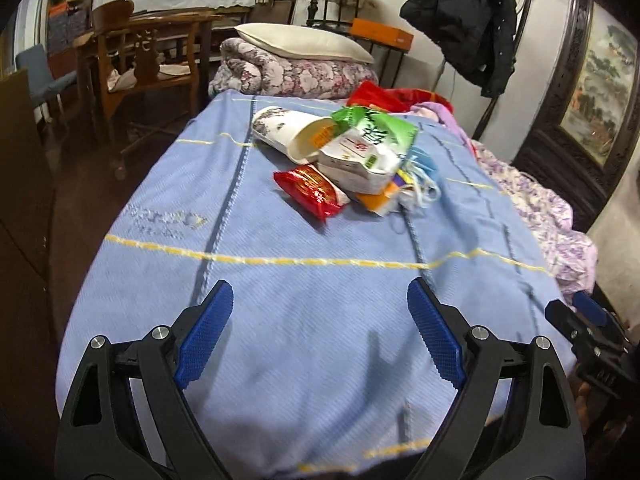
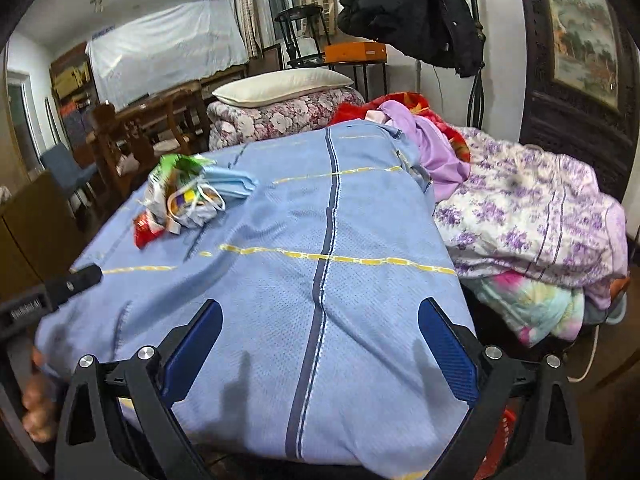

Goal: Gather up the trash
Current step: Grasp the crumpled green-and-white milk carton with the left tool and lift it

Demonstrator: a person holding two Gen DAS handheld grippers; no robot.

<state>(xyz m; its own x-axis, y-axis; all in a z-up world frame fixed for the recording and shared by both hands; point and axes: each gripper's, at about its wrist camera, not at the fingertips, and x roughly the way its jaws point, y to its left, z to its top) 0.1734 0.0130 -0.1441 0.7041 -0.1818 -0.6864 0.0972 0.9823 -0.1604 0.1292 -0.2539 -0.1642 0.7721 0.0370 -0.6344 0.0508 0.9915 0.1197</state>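
Observation:
A pile of trash lies on the blue bedspread [image 1: 280, 300]: a white paper cup [image 1: 288, 132] on its side, a green and white packet [image 1: 368, 144], a red snack wrapper [image 1: 312, 192], an orange packet [image 1: 376, 200] and a blue face mask [image 1: 420, 168]. My left gripper [image 1: 320, 304] is open and empty, well short of the pile. In the right wrist view the pile [image 2: 184, 196] lies far left on the bedspread [image 2: 320, 280]. My right gripper [image 2: 320, 316] is open and empty, and it also shows in the left wrist view [image 1: 584, 320].
A floral quilt [image 2: 532, 216] and purple clothes [image 2: 432, 152] are heaped on the bed's right side. A folded quilt with a pillow [image 1: 300, 44] lies at the far end. Wooden chairs [image 1: 140, 56] stand left; a black coat [image 1: 464, 20] hangs behind.

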